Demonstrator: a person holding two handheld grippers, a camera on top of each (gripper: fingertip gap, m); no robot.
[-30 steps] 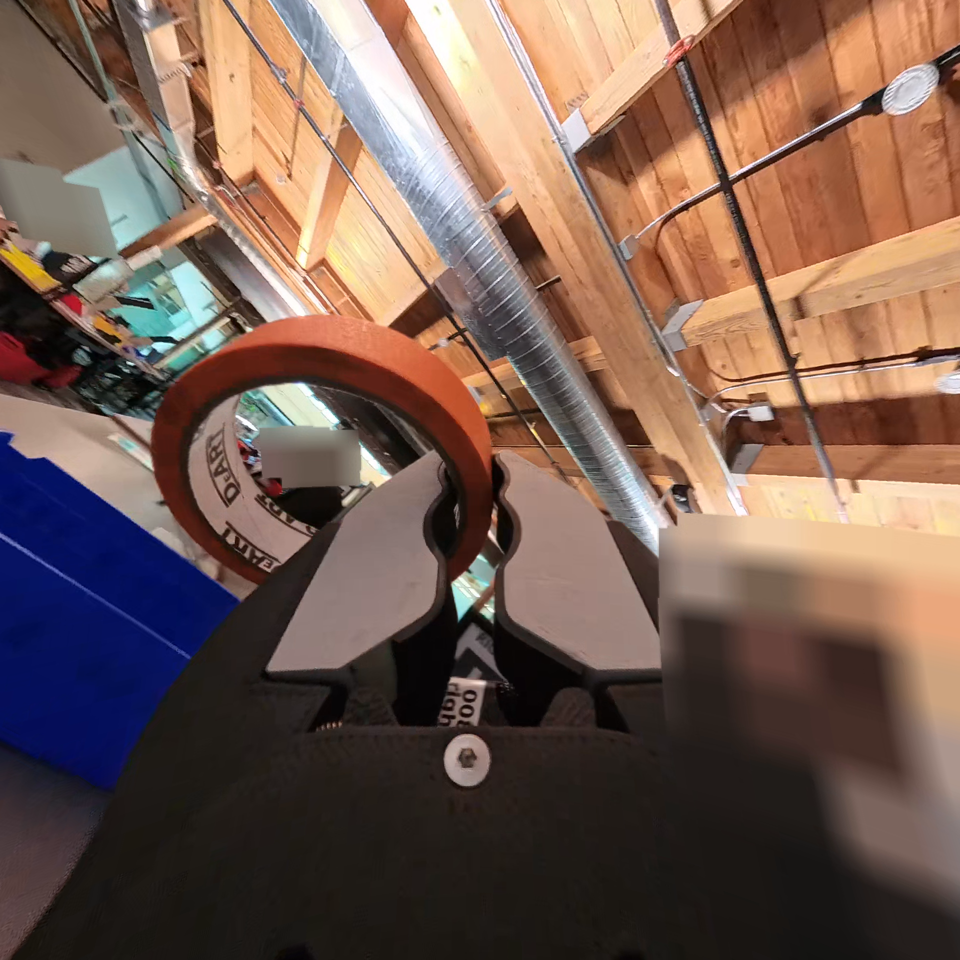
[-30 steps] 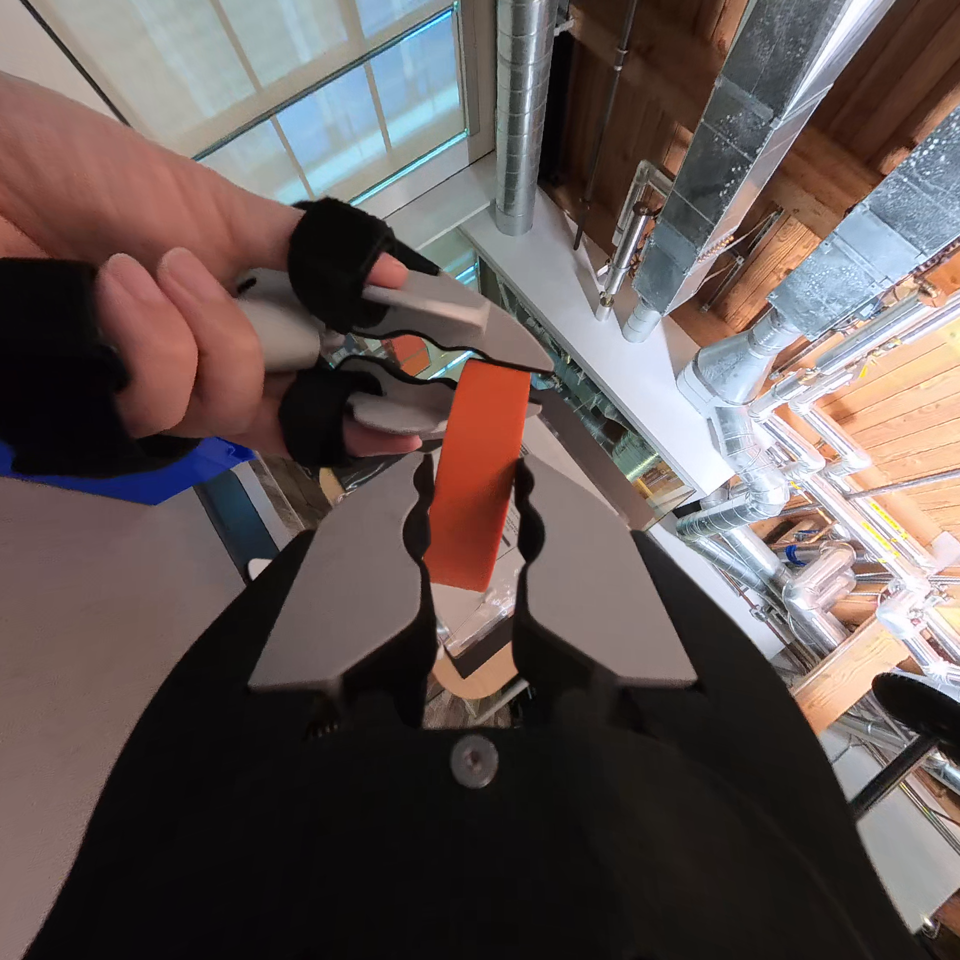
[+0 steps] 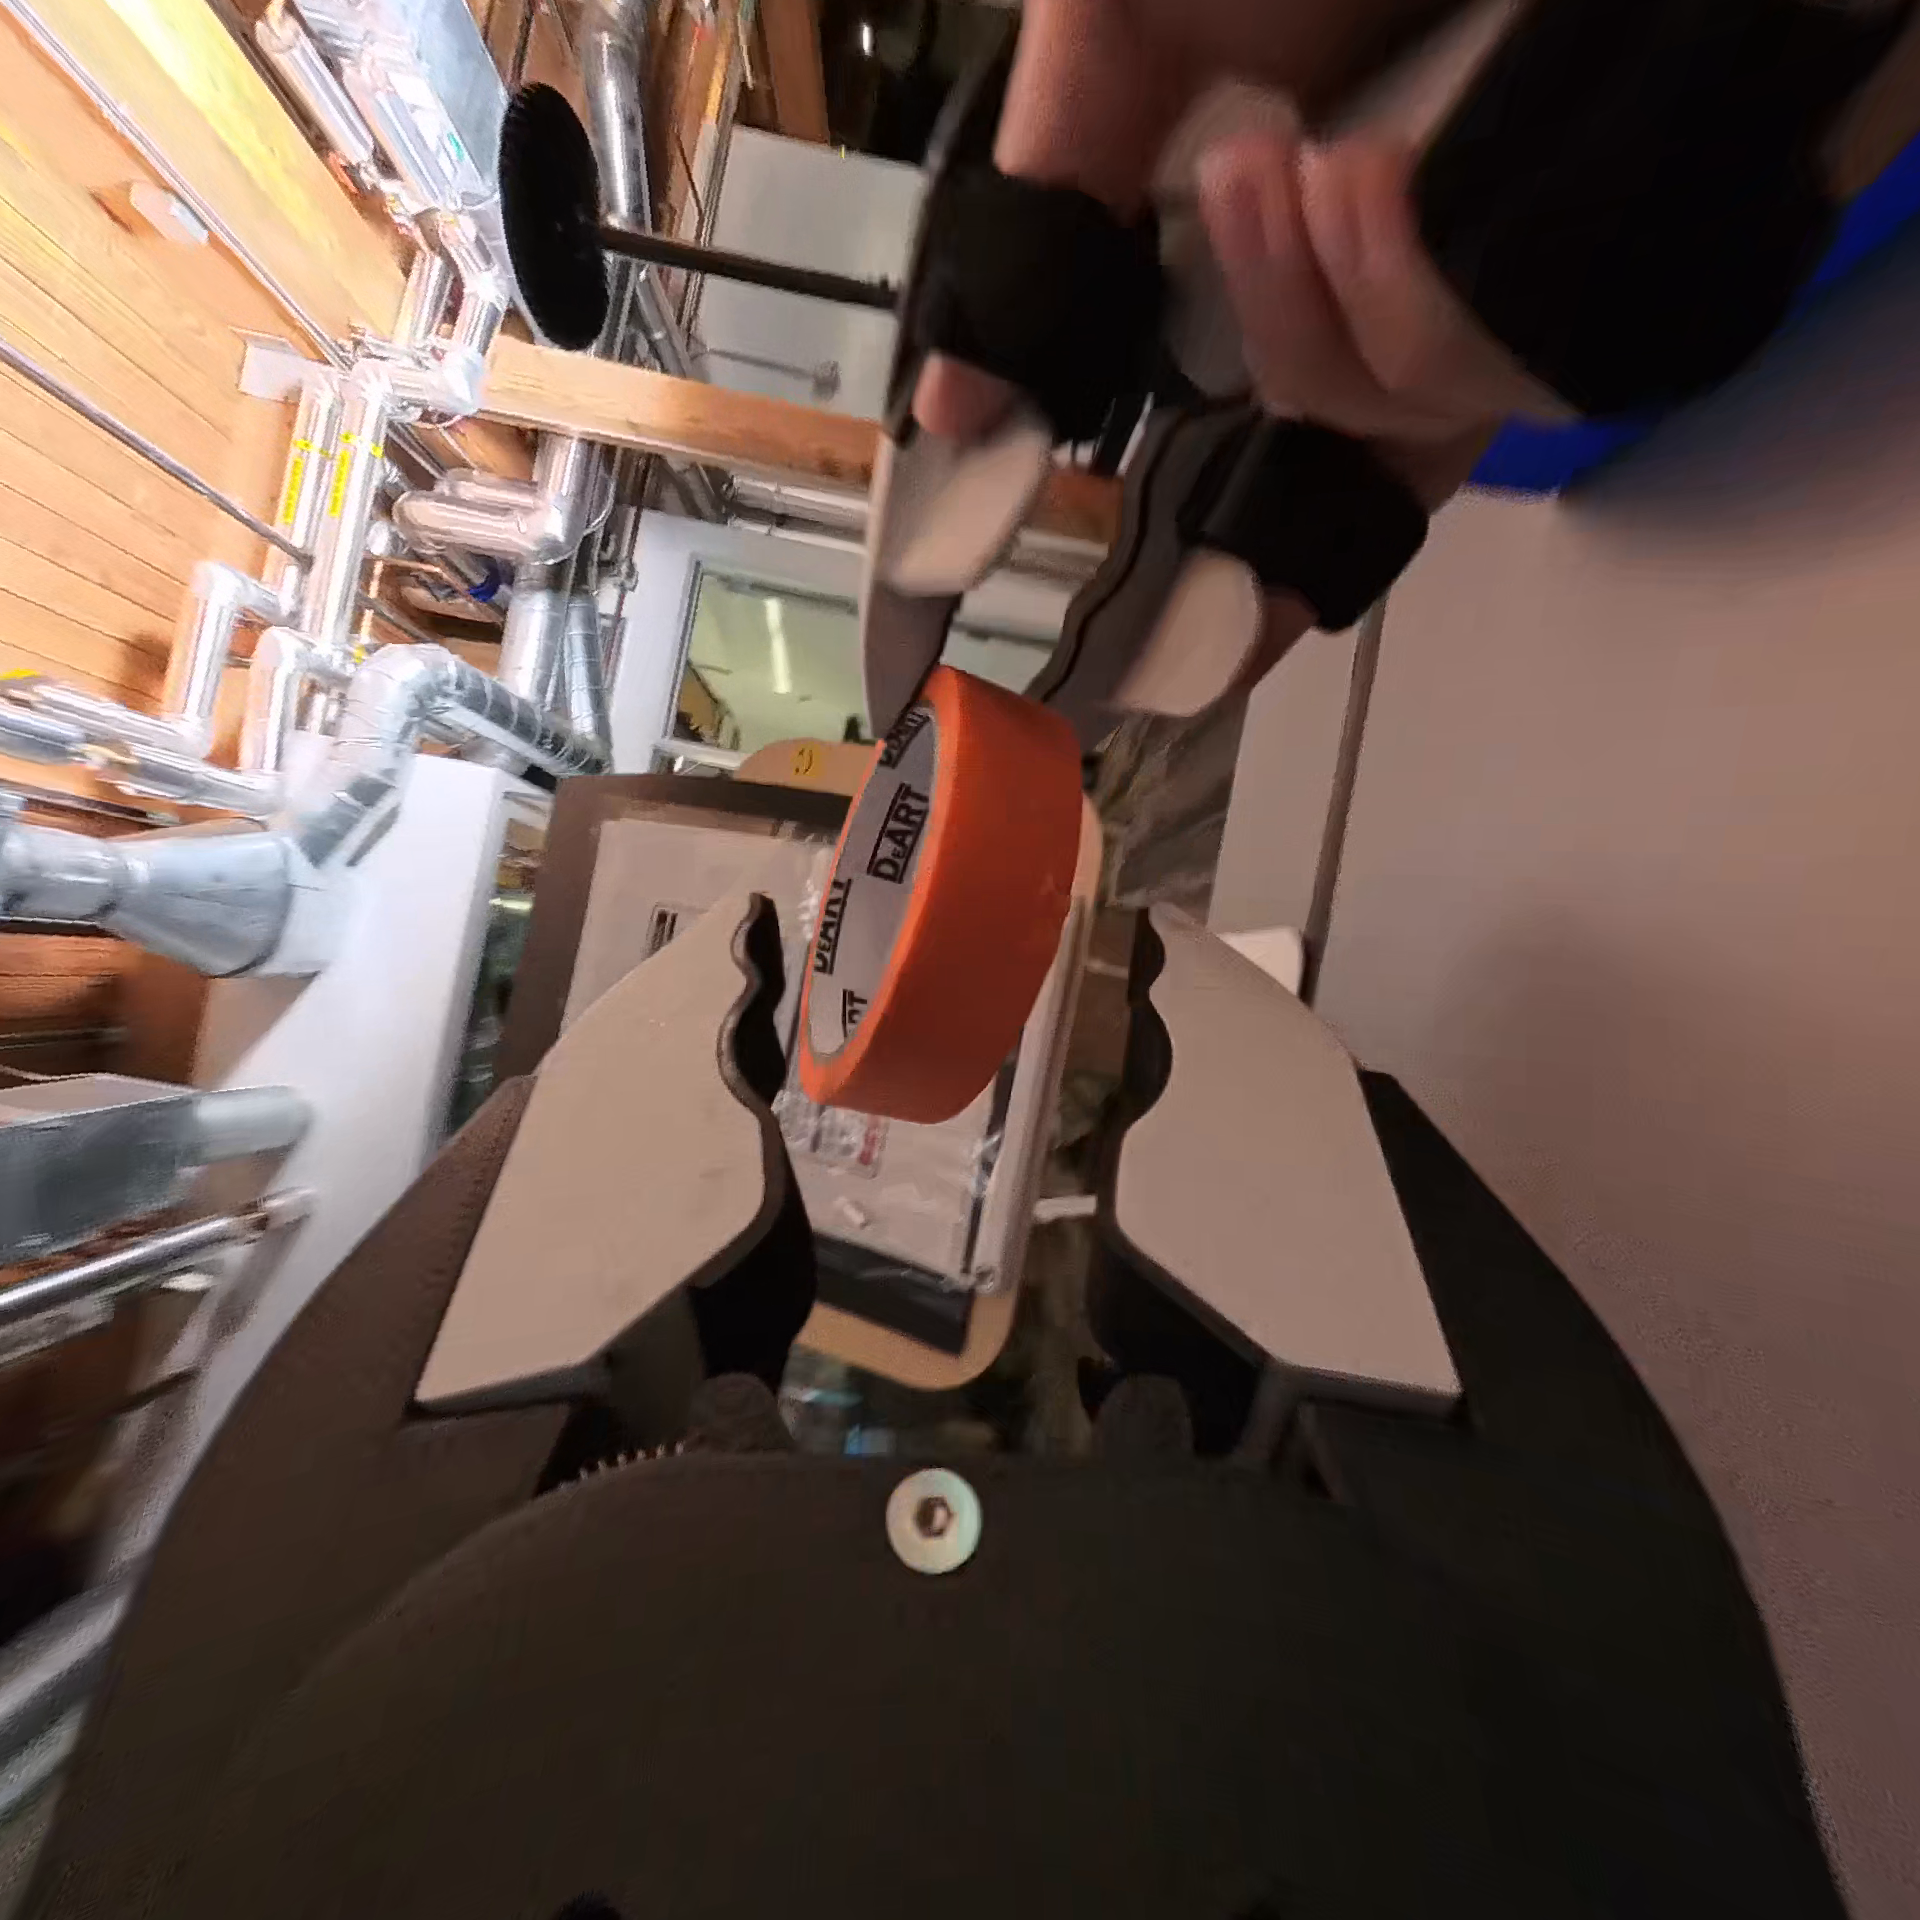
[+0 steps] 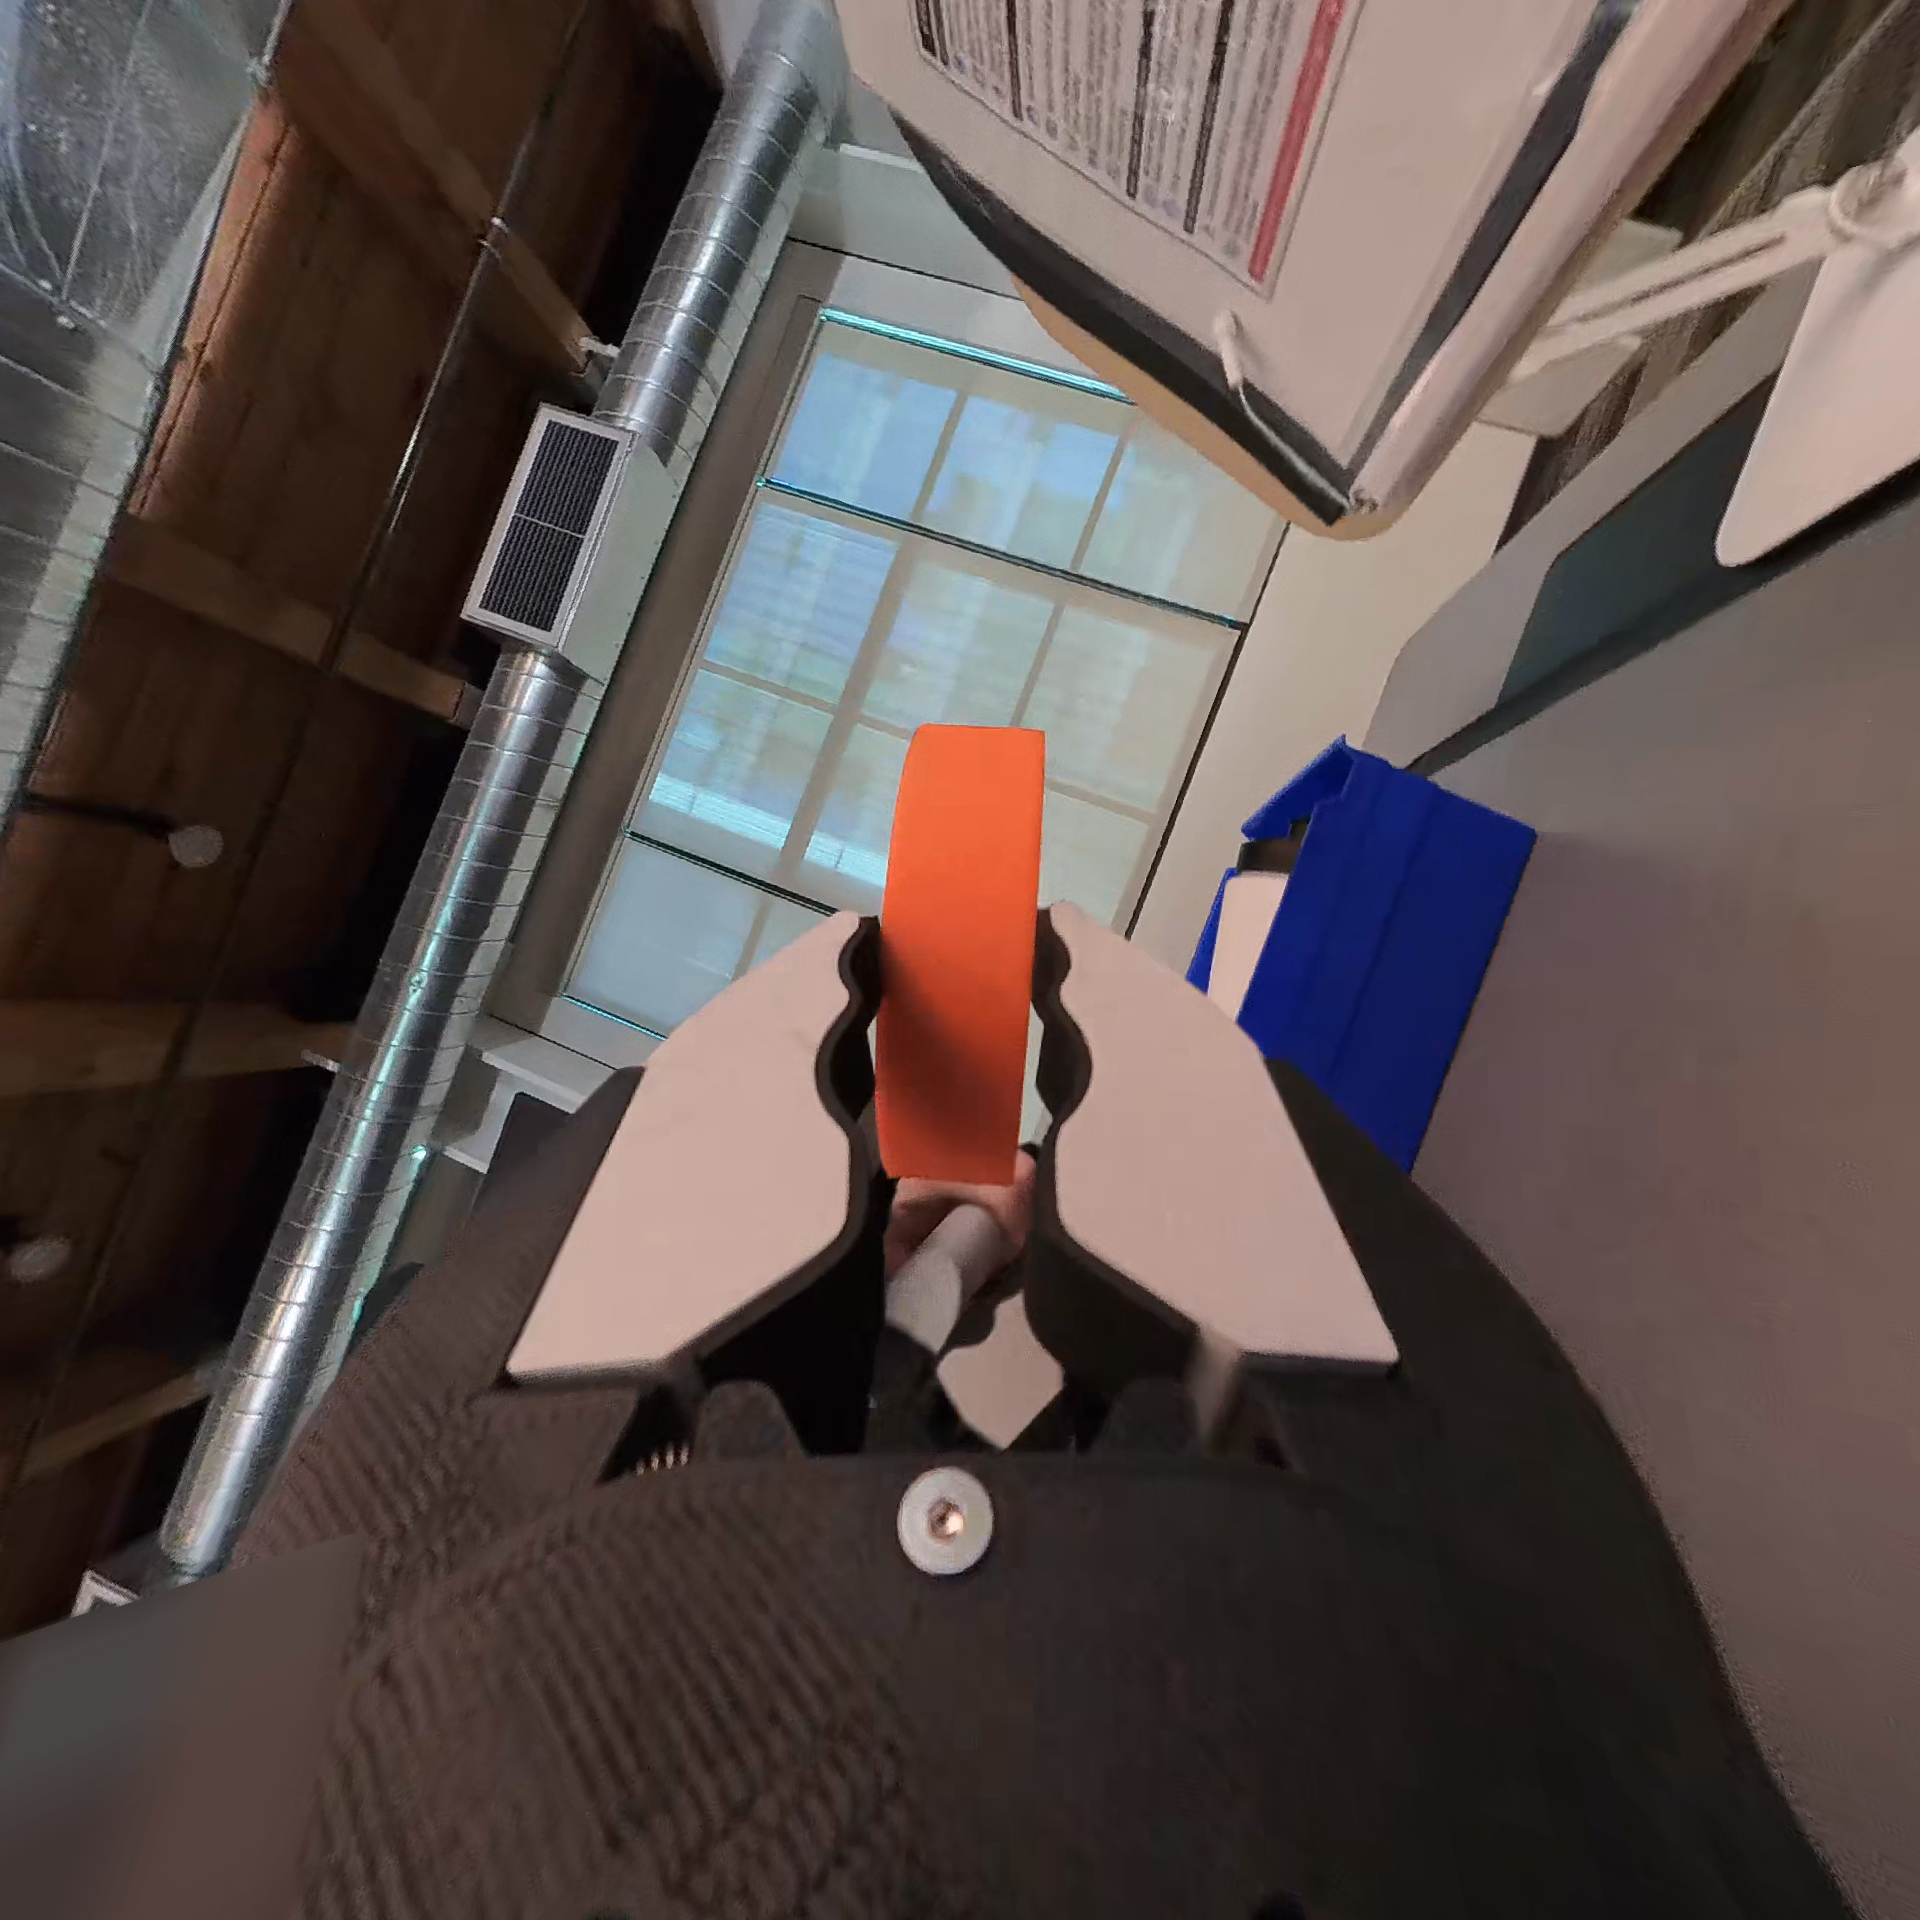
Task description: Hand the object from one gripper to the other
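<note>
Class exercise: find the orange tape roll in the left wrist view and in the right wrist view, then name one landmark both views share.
Left wrist view: orange tape roll at centre, beyond the open left gripper.
Right wrist view: orange tape roll at centre, edge-on, clamped in the right gripper.
Shared landmark: the white board.

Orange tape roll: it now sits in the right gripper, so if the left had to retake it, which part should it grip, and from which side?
Probably the free arc of the orange tape roll nearest the left gripper, clamped across its two flat faces. The right gripper holds the far arc, leaving the near one free. The left's jaws stand open on either side of the roll, so advancing straight and closing should do.
</note>
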